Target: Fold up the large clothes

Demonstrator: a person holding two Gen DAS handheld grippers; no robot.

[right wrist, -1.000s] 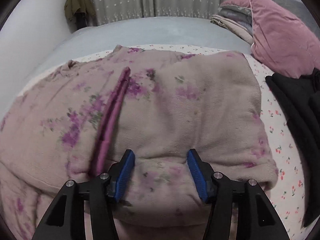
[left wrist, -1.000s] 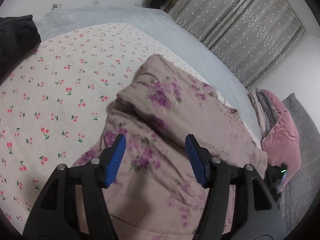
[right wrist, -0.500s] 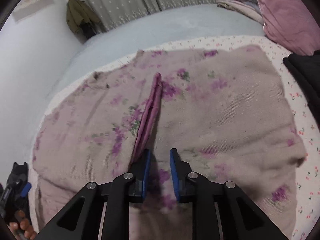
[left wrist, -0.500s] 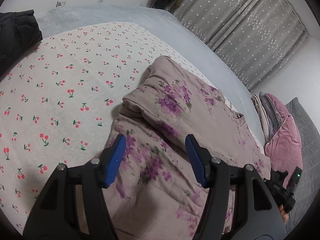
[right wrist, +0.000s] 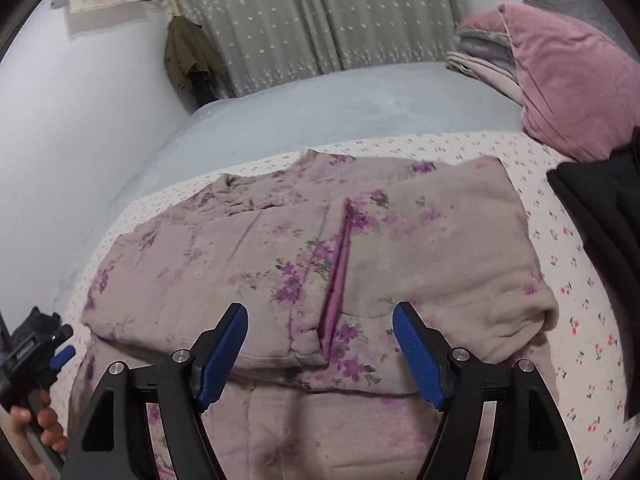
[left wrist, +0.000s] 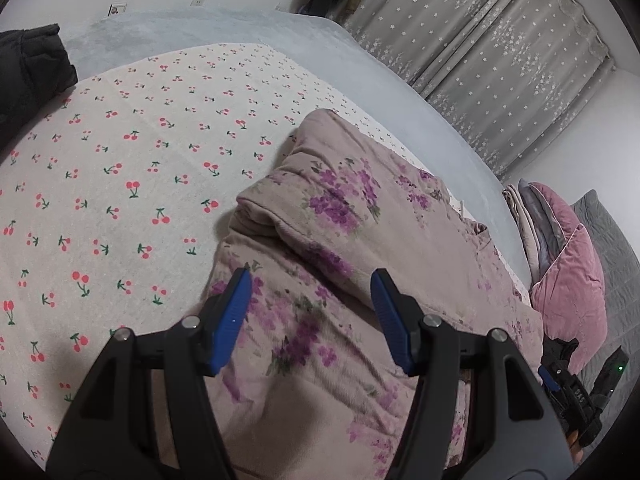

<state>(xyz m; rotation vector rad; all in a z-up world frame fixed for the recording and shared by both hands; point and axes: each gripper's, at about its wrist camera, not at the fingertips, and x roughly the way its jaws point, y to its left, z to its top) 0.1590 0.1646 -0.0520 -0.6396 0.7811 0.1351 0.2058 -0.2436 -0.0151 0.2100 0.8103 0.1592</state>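
Observation:
A thick dusty-pink padded garment with purple flowers [right wrist: 420, 256] lies partly folded on the cherry-print bedsheet [left wrist: 120, 184]. A magenta-lined front opening [right wrist: 338, 276] runs down its top layer. It also shows in the left wrist view [left wrist: 340, 240], bunched in thick folds. My right gripper [right wrist: 320, 344] is open and empty, hovering above the garment's near folded edge. My left gripper [left wrist: 312, 312] is open and empty above the garment's end. Each gripper appears at the edge of the other's view: the right [left wrist: 568, 396], the left [right wrist: 36, 352].
Black clothing lies at the sheet's edges [left wrist: 28, 68] [right wrist: 600, 208]. A pink pillow [right wrist: 568, 80] and folded blankets [right wrist: 480, 56] sit by the curtain [right wrist: 320, 20]. A grey-blue blanket [right wrist: 340, 108] covers the far bed. An olive jacket [right wrist: 192, 56] hangs on the wall.
My right gripper, nearly shut half a second ago, has opened wide and drawn back above the garment. The left gripper has stayed open, its view shifting slightly.

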